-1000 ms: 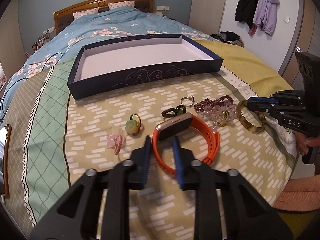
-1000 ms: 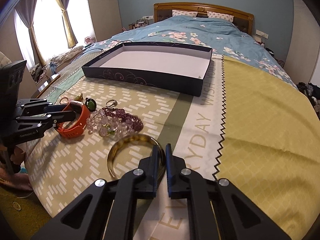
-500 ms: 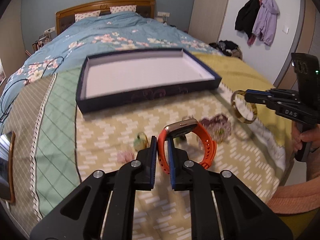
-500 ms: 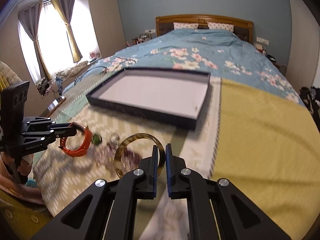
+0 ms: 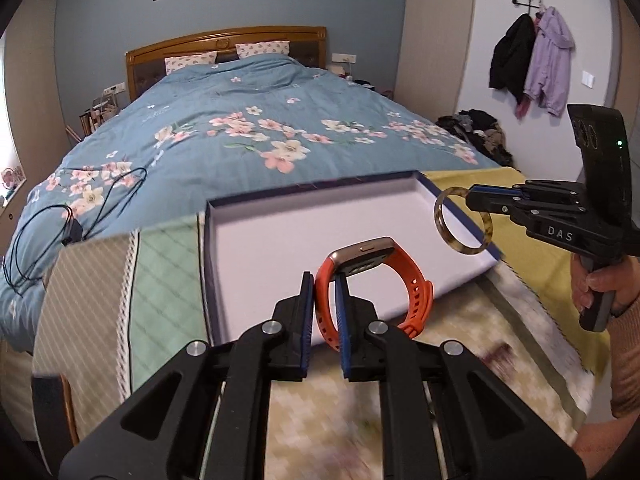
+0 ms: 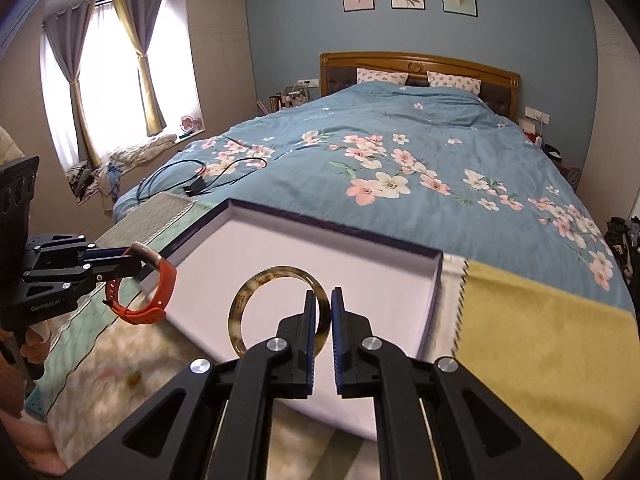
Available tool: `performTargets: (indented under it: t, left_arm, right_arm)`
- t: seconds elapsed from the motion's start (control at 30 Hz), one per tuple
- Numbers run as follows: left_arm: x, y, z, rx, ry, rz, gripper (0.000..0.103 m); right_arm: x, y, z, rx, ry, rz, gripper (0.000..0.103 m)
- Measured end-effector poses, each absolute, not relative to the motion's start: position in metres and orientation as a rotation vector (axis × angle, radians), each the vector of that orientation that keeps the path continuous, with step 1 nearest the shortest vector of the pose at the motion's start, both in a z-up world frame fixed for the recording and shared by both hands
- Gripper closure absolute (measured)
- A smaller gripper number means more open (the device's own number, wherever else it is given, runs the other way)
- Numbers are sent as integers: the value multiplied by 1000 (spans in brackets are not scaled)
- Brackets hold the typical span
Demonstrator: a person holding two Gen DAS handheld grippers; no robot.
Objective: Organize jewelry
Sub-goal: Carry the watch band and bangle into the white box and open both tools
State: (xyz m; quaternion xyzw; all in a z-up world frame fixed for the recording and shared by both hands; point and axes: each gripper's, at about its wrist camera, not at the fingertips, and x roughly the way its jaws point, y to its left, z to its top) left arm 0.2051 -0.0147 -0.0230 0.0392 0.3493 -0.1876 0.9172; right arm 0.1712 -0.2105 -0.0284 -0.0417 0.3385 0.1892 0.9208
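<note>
Above the bed, the left gripper (image 5: 324,280) pinches an orange watch (image 5: 372,276) while the right gripper (image 6: 324,300) clamps a bangle (image 6: 280,312) — both before the white-lined box (image 6: 438,280).

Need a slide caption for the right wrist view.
Right gripper carries a bangle over the empty tray; left gripper brings a watch.

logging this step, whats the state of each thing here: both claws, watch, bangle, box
left claw: shut on the orange watch strap
right claw: shut on the bangle rim
orange watch: lifted, hanging in front of the box
bangle: lifted, held over the box
box: open, no lid, nothing inside
</note>
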Motion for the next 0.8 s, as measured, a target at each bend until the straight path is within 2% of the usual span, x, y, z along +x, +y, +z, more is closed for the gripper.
performTargets:
  t: [0.37,0.8]
  left_arm:
    - [300,-20,-47,76,806,-367,92]
    - [369,-40,-77,153,891,-331,92]
  right_arm:
    - [250,-193,-53,-91,774,332,97]
    - [291,-180,-78,-118,903,298,97]
